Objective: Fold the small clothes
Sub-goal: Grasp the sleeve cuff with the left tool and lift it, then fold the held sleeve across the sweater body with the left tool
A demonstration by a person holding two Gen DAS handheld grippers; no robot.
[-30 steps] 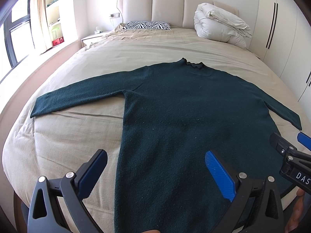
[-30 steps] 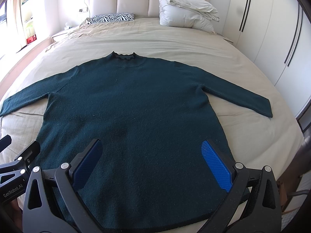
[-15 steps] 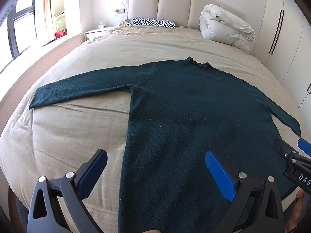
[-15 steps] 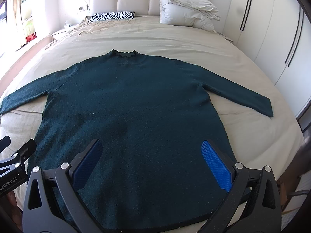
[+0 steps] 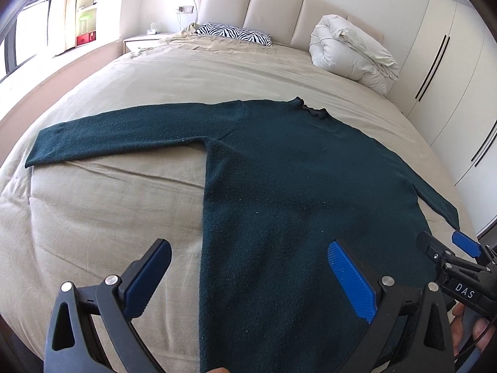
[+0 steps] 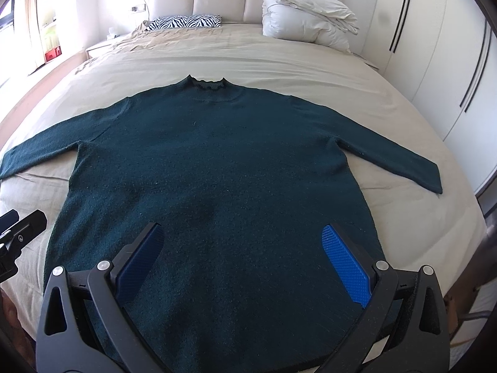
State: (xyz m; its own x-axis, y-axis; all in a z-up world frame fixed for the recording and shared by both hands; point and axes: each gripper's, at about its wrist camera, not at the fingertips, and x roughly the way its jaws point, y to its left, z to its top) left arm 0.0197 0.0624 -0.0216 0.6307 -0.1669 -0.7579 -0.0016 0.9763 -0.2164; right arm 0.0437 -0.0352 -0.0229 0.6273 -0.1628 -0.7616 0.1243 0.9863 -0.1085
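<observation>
A dark green long-sleeved sweater lies flat on the beige bed, collar toward the headboard and both sleeves spread out sideways. My left gripper hovers open above the sweater's lower left side edge, one finger over the sheet and one over the knit. Over the hem area my right gripper also stands open, nothing between its blue pads. Each gripper shows at the edge of the other's view: the right gripper, the left gripper.
The bed has a beige sheet; a zebra pillow and a folded white duvet sit by the headboard. White wardrobe doors stand on the right, a window and nightstand on the left.
The left wrist view has swung leftward and slightly forward, so the left sleeve sits more central. The right gripper has barely moved. The sweater has not shifted.
</observation>
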